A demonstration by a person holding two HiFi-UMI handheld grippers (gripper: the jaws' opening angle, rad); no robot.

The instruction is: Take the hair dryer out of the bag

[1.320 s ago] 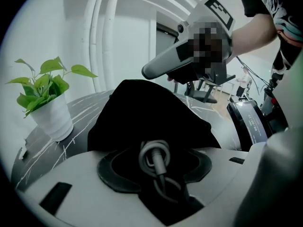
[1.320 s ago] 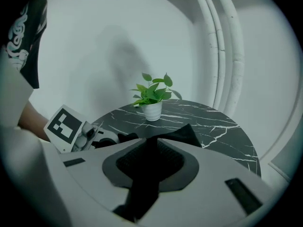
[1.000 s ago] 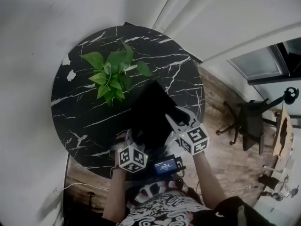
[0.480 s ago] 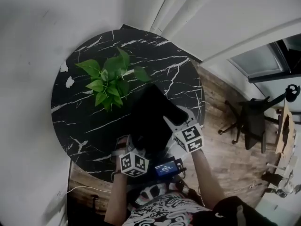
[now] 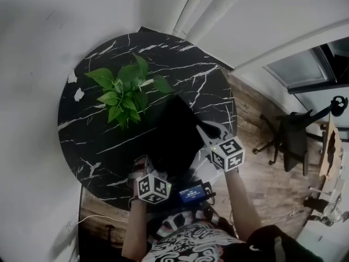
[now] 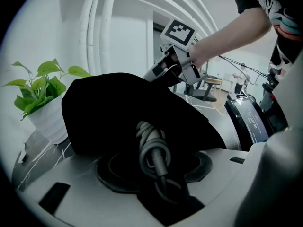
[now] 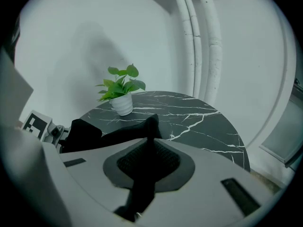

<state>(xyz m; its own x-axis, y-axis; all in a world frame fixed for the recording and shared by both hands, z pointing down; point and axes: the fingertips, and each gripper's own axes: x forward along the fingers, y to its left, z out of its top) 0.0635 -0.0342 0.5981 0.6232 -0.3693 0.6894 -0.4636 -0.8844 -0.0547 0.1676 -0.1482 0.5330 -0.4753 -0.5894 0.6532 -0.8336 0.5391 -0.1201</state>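
Note:
A black cloth bag [image 5: 172, 132] lies on the round black marble table [image 5: 98, 130]. My left gripper [image 5: 147, 165] is at the bag's near end. In the left gripper view a coil of grey hair dryer cord [image 6: 152, 145] sticks out of the bag's mouth [image 6: 113, 108], and my left gripper [image 6: 154, 176] is shut on it. The dryer's body is hidden inside. My right gripper [image 5: 203, 129] is at the bag's right edge, its jaws closing. A fold of the bag's black cloth [image 7: 142, 131] is pinched in the right gripper [image 7: 144, 174].
A potted green plant [image 5: 122, 89] in a white pot [image 7: 122, 105] stands on the table's far left, just beyond the bag. A small device with a lit screen [image 5: 192, 192] hangs at the person's waist. An office chair [image 5: 289, 141] stands on the wooden floor at the right.
The right gripper has shifted a little along the bag's right edge and its jaws have come together on the cloth. The left gripper has stayed put on the cord.

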